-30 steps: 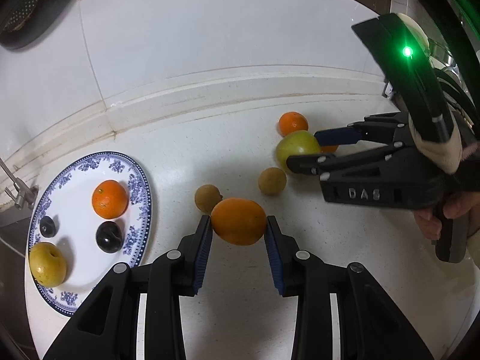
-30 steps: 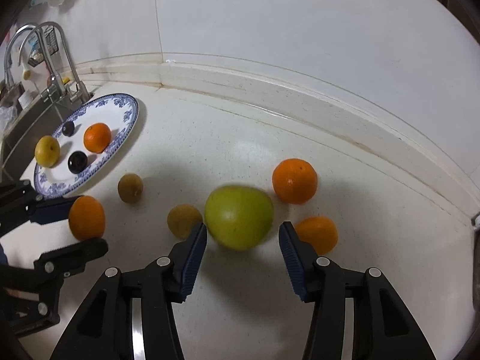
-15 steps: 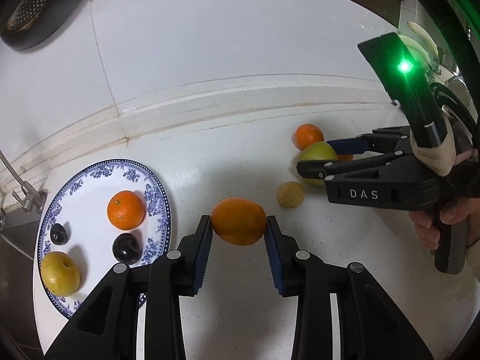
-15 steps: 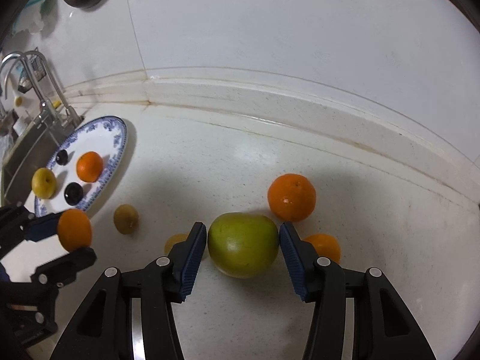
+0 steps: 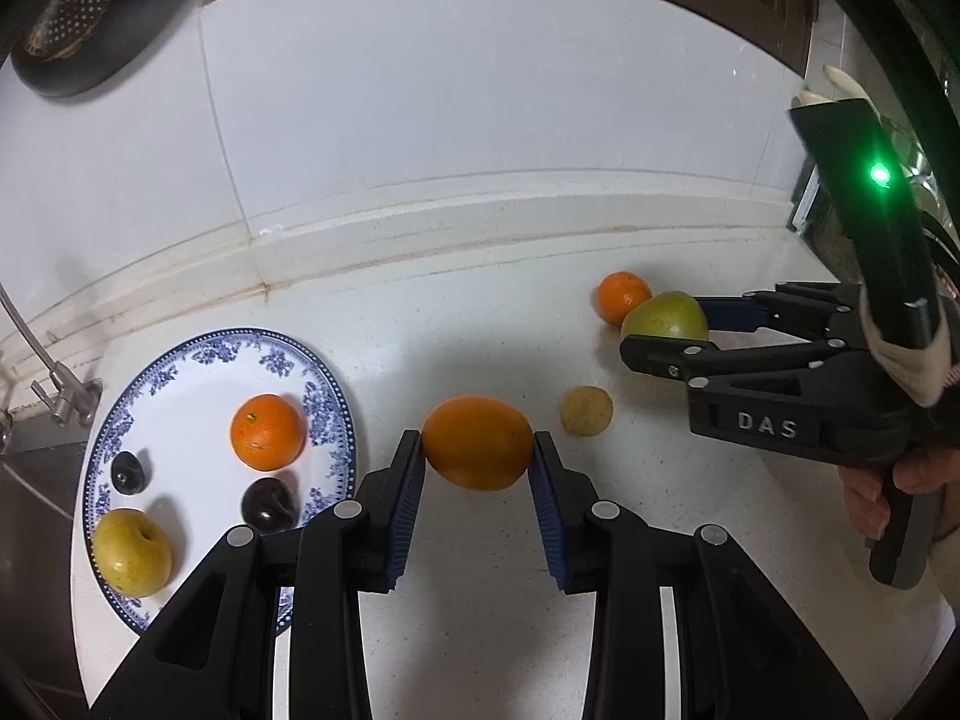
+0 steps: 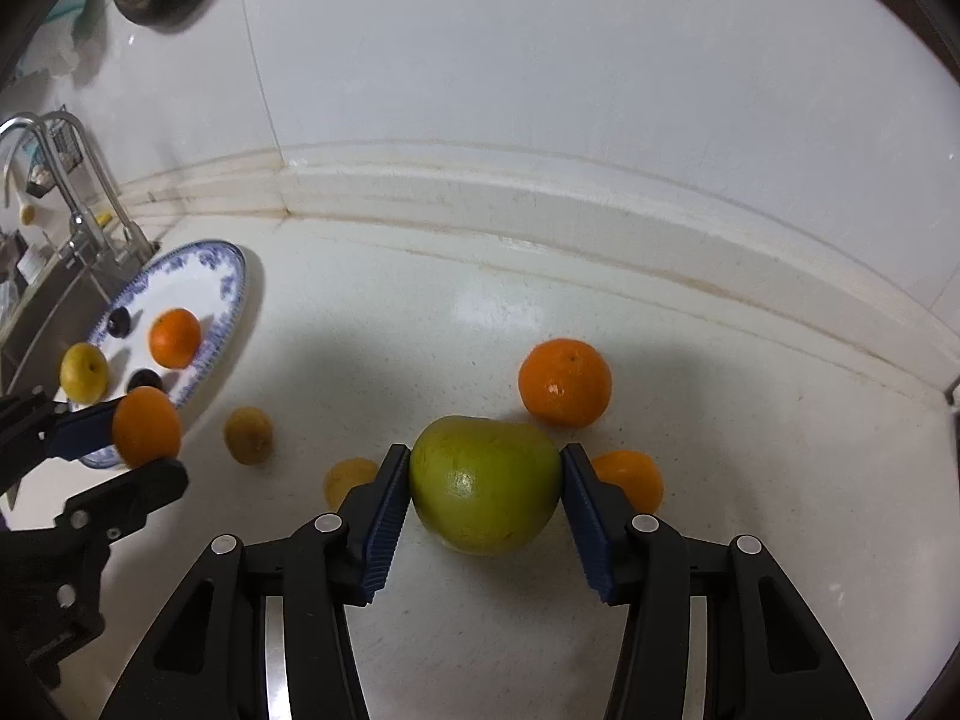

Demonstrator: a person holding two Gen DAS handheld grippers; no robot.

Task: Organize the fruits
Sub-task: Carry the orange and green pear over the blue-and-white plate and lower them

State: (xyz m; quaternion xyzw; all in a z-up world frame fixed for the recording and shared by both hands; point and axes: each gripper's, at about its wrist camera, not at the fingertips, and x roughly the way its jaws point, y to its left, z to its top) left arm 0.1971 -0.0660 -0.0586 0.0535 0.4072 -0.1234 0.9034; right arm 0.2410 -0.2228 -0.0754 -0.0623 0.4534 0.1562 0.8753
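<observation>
Now the left tongs (image 5: 477,471) clamp an orange (image 5: 477,443) just beside the blue-patterned plate (image 5: 327,384), which sits near the surface's sink-side edge and carries another orange (image 5: 267,432), a yellow apple (image 5: 132,552) and two dark plums (image 5: 268,504). Meanwhile the right tongs (image 6: 485,495) grip a green apple (image 6: 485,485) farther along the surface (image 6: 420,312), with two oranges (image 6: 564,382) close behind it and two small brownish fruits (image 6: 248,435) between the apple and the plate.
</observation>
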